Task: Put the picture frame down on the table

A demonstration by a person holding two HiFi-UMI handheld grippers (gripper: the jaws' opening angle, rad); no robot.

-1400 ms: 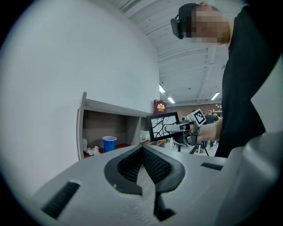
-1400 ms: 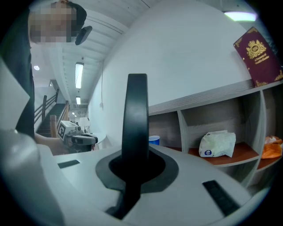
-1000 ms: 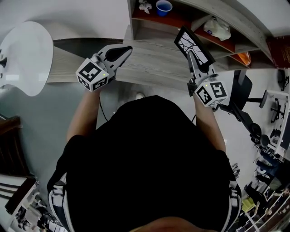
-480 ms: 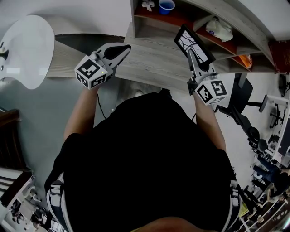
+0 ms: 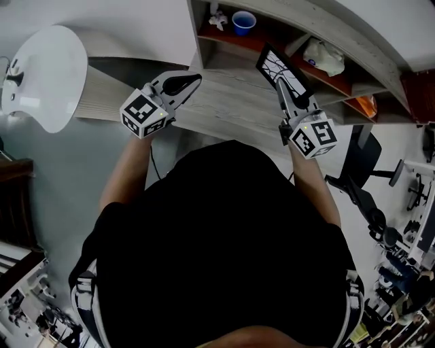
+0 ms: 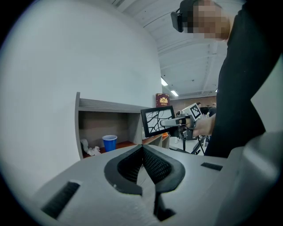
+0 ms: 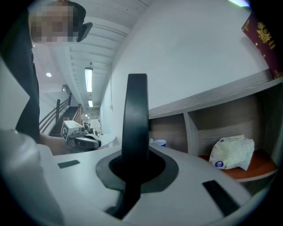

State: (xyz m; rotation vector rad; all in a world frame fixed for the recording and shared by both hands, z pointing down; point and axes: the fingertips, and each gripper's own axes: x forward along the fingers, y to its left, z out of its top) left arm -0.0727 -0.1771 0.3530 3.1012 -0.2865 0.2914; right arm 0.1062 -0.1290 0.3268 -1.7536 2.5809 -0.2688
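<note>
1. The right hand-held gripper [image 5: 285, 95] stayed clamped on the picture frame [image 5: 275, 66], as it was a second before; in the right gripper view its jaws [image 7: 135, 154] pinched the frame's dark edge [image 7: 136, 114], which rose straight up between them
2. The picture frame [image 6: 155, 121] had not reached the tabletop [image 5: 231, 102]: the left gripper view showed it held in the air, standing nearly upright, with its black branch-like drawing facing the left side
3. Compared with half a second earlier, the frame sat a little closer to the shelf unit [image 5: 204, 41], and its tilt had hardly changed
4. The left hand-held gripper [image 5: 182, 84] stayed over the tabletop's near left part, well apart from the frame, and had shifted only slightly; its jaws [image 6: 143, 164] were pressed together with nothing between them
5. In the shelf unit beyond the tabletop stood a blue cup [image 5: 244, 22] next to a crumpled white scrap [image 5: 217, 19], both in the left compartment
6. A white bag [image 7: 232, 153] lay on the reddish shelf board in the compartment to the right of the cup
7. A dark red book [image 7: 263, 37] rested on top of the shelf unit at the right
8. A white rounded shape [image 5: 47, 81] showed at the left edge and an office chair [image 5: 360, 146] at the right, both off the tabletop
</note>
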